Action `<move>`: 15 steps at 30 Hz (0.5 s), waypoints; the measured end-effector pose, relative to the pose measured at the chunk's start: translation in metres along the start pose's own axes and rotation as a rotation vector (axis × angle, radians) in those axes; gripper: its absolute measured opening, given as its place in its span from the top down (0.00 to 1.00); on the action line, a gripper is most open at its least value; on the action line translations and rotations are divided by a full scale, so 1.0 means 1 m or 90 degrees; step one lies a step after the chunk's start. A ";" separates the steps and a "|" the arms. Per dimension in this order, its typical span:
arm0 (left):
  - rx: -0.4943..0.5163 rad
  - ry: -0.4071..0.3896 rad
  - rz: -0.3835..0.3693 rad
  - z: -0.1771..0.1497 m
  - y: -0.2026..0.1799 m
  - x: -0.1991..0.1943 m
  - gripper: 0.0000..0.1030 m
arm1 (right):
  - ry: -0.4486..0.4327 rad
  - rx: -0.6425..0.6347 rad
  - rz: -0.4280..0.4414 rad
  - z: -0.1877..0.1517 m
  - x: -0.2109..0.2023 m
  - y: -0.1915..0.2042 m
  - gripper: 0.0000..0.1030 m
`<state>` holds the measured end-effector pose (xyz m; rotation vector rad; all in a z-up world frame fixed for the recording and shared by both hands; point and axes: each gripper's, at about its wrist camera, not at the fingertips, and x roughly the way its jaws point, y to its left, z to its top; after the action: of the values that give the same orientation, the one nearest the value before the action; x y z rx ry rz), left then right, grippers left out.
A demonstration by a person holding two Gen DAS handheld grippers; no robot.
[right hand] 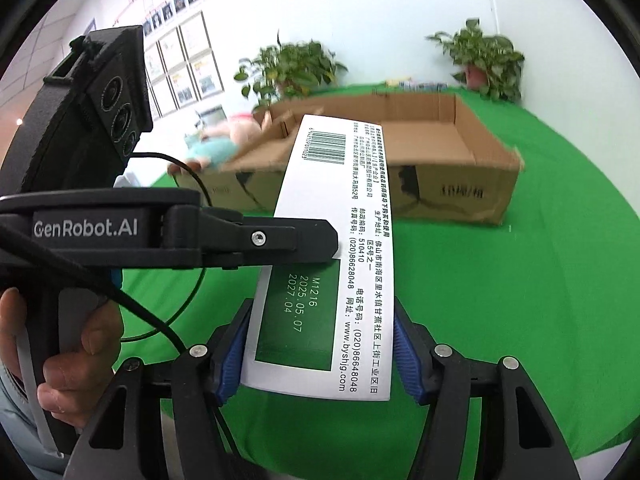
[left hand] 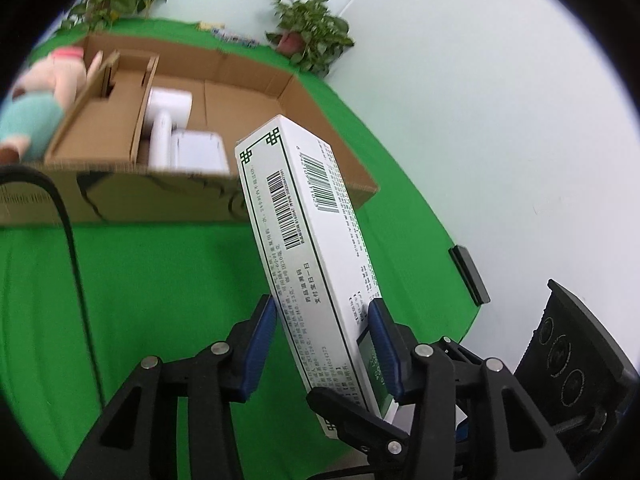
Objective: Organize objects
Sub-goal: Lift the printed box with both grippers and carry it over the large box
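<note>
A long white medicine box (left hand: 308, 240) with green trim and barcodes is held above the green table, pointing toward an open cardboard box (left hand: 256, 92). My left gripper (left hand: 324, 340) has it between its blue pads; the left pad stands slightly off the box. My right gripper (right hand: 320, 352) is shut on the same medicine box (right hand: 332, 248) at its near end. The left gripper's finger (right hand: 280, 240) shows in the right wrist view, touching the box's side. The cardboard box (right hand: 440, 148) holds several white packages (left hand: 188, 140) and a cardboard divider (left hand: 108, 120).
A plush doll (left hand: 40, 100) in pink and teal lies at the cardboard box's left end. Potted plants (left hand: 308, 32) stand at the table's back edge by the white wall. A black cable (left hand: 68, 232) crosses the green cloth (left hand: 160, 300). A dark flat object (left hand: 468, 276) lies at the table's right edge.
</note>
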<state>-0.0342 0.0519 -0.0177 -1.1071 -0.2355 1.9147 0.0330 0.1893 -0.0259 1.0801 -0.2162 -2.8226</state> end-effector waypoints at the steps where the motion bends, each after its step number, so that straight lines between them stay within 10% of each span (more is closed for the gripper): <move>1: 0.007 -0.011 0.003 0.004 -0.004 -0.004 0.56 | -0.013 -0.001 0.000 0.006 -0.003 0.001 0.42; 15: 0.084 -0.103 0.051 0.113 -0.017 -0.041 0.57 | -0.117 -0.010 0.023 0.111 -0.013 -0.013 0.42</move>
<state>-0.1029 0.0588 0.0827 -0.8880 -0.1526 2.0622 -0.0325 0.2144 0.0627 0.8055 -0.2259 -2.8860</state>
